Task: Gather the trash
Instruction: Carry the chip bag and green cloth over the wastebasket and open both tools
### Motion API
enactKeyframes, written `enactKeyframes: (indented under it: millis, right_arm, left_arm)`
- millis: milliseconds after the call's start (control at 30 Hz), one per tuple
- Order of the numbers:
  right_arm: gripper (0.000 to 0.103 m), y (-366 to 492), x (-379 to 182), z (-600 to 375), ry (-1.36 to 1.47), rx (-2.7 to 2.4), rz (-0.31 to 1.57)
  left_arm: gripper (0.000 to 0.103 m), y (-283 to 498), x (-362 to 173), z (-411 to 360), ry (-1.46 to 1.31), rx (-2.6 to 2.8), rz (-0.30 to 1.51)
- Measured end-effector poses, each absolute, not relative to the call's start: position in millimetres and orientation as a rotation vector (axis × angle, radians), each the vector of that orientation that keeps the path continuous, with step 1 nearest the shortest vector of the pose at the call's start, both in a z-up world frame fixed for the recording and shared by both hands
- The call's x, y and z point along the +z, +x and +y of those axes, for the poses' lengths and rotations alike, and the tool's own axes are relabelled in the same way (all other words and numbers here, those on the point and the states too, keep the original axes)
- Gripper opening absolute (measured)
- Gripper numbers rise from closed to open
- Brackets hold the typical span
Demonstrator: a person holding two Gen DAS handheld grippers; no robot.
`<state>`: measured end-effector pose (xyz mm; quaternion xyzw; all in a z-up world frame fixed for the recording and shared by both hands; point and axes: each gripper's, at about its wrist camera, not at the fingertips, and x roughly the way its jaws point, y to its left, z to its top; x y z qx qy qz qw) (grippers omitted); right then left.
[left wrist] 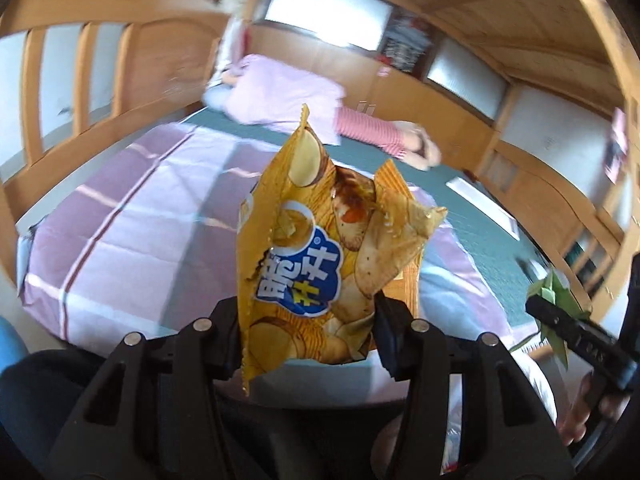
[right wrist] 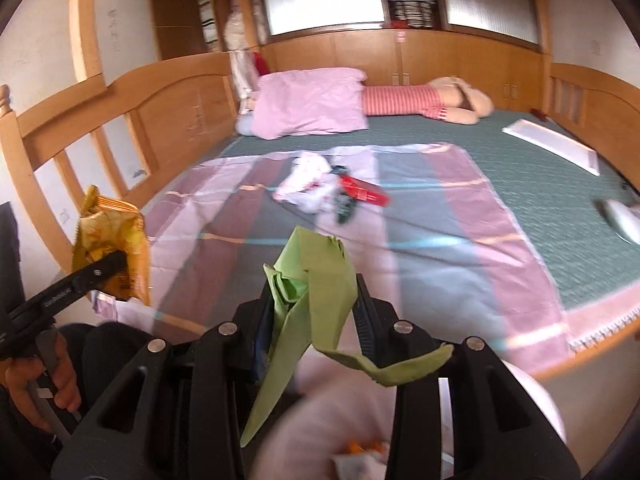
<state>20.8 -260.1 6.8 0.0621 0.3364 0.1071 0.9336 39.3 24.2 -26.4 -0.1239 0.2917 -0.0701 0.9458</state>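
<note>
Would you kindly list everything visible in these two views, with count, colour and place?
chip bag: one, yellow, clamped in left gripper
green wrapper: one, green, clamped in right gripper
litter pile: one cluster, white, red and dark, mid-bedspread
bedspread: one, pink-grey checked, near end of bed
pillow: one, pink, head of bed
soft toy: one, red-striped, beside pillow
flat white panel: one, white, on the bed's right side
bed frame: one, wooden, around mattress
left gripper: black, shut
right gripper: black, shut
hand: one, holding left gripper's handle
</note>
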Motion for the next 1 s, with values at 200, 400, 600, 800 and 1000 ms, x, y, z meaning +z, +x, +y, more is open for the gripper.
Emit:
enactKeyframes:
  millis: [200, 400, 600, 800, 1000]
  right_arm:
    - [0.049, -14, -48, -297, 0.117, 0.061, 0.916]
    - [0.07, -30, -73, -321, 0.277, 0.051, 1.023]
    - [0.072, -38, -43, -355, 0.336, -0.092, 0.893]
    - [0.077, -62, -4, -364, 0.327, -0.097, 0.649]
    - [0.083, -70, 20, -367, 0.351, -0.041, 0.535]
  left_arm:
    - [0.053, 18, -28, -6, -0.222, -0.224, 0.615]
    - [0.054, 2, -37, -39, -0.162, -0.287, 0.645]
    - [0.054, 2, -50, -64, -0.114, -0.344, 0.683]
    - [0.054, 25, -79, -108, -0.191, -0.614, 0.876]
    - [0.079, 26, -114, -189, -0.057, -0.836, 1.008]
